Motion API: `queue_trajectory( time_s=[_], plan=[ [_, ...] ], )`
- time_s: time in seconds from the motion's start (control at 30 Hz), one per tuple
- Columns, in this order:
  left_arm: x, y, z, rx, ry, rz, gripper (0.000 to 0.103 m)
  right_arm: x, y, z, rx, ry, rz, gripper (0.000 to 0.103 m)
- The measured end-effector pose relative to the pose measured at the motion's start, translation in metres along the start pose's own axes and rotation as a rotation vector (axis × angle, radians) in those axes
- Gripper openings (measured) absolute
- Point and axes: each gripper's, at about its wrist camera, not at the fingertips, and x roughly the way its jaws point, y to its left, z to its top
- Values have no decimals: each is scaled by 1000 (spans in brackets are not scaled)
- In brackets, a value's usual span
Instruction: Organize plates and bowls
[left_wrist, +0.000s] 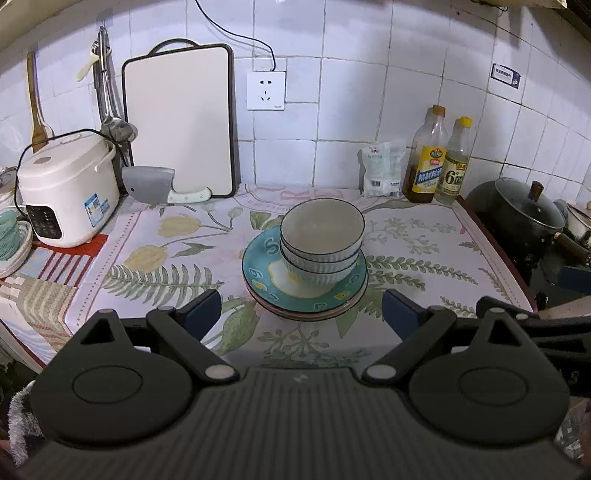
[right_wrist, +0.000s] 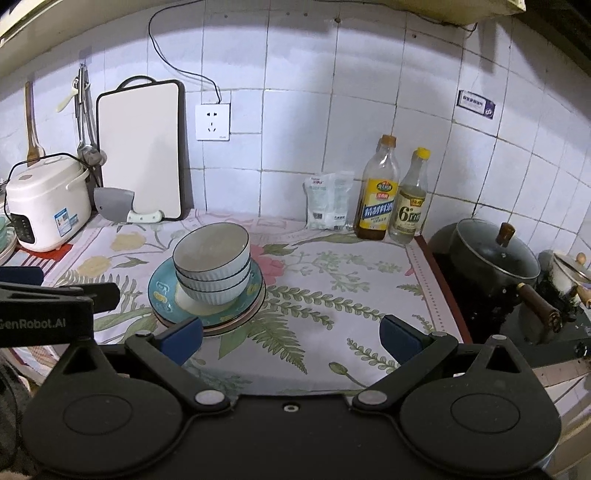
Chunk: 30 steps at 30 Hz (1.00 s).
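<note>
While both grippers are hanging back over the front edge of the counter, the floral cloth (left_wrist: 177, 258) is covering pretty much the whole worktop, running from the rice cooker (left_wrist: 66, 188) on the left over to the dark lidded pot (right_wrist: 491, 258) sitting on the stove at the right. Behind that, a white cutting board (left_wrist: 181, 122) is leaning upright against the tiled wall, with a cleaver (left_wrist: 155, 186) resting at its foot. Over on the right side of the back wall, two bottles (right_wrist: 376, 192) are standing side by side, and a small white packet (right_wrist: 328, 201) is sitting just to their left. Now the actual stuff: the stack of plates (left_wrist: 258, 273) is sitting about mid-cloth, teal patterned one on top, and I think there's a pinkish one or two underneath, but only the rims are peeking out so hard to say how many. Three ribbed pale bowls (left_wrist: 321, 243) are nesting inside each other right on top of those plates, upright. The left gripper (left_wrist: 301, 308) is hovering just in front of the stack with its blue-padded fingers spread wide, holding nothing. The right gripper (right_wrist: 291, 336) is doing the same, fingers wide apart and empty, with the stack sitting off toward its left finger.
</note>
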Motion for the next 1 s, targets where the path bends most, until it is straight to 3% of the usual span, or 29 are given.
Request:
queue_trajectory(
  time_s=[0.33,1.0],
  plan=[
    [-3,4,-5,0,8,37,95,-19,-5,-4,-6,-113,-58,103],
    [-15,-1,-12,53,-24,92,95,-30,-3,-8,-4,-94,-69,103]
  ],
)
